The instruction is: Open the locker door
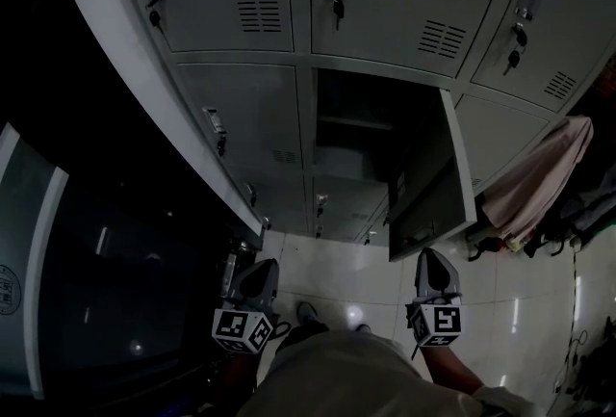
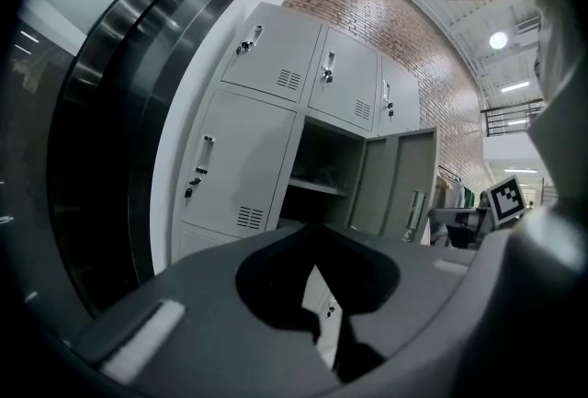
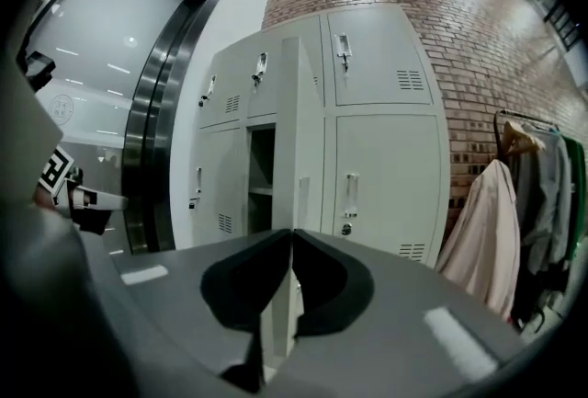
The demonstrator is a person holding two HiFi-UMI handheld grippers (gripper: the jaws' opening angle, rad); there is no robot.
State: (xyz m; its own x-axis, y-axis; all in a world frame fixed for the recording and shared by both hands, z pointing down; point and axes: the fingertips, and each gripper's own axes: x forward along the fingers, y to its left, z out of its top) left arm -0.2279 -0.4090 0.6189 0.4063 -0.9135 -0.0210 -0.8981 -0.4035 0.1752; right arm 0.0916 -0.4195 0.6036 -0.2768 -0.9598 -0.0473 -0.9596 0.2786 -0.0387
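A bank of grey lockers [image 1: 241, 15] stands ahead. One middle locker door [image 1: 423, 184] is swung out to the right, showing a dark compartment [image 1: 356, 131] with a shelf. The left gripper view shows the same door [image 2: 395, 180], and the right gripper view shows it edge-on [image 3: 299, 139]. Both grippers hang low, well short of the lockers. My left gripper [image 1: 252, 285] [image 2: 317, 226] holds nothing; its tips stand close together, and whether they touch is unclear. My right gripper [image 1: 435, 275] [image 3: 292, 233] is shut with nothing in it, level with the open door's edge.
A pale garment [image 1: 534, 184] [image 3: 482, 231] hangs on a rack right of the lockers, with darker clothes beside it. A curved dark glass and metal wall [image 1: 96, 290] runs along the left. The floor [image 1: 356, 271] is glossy tile. A brick wall [image 3: 478, 28] rises behind.
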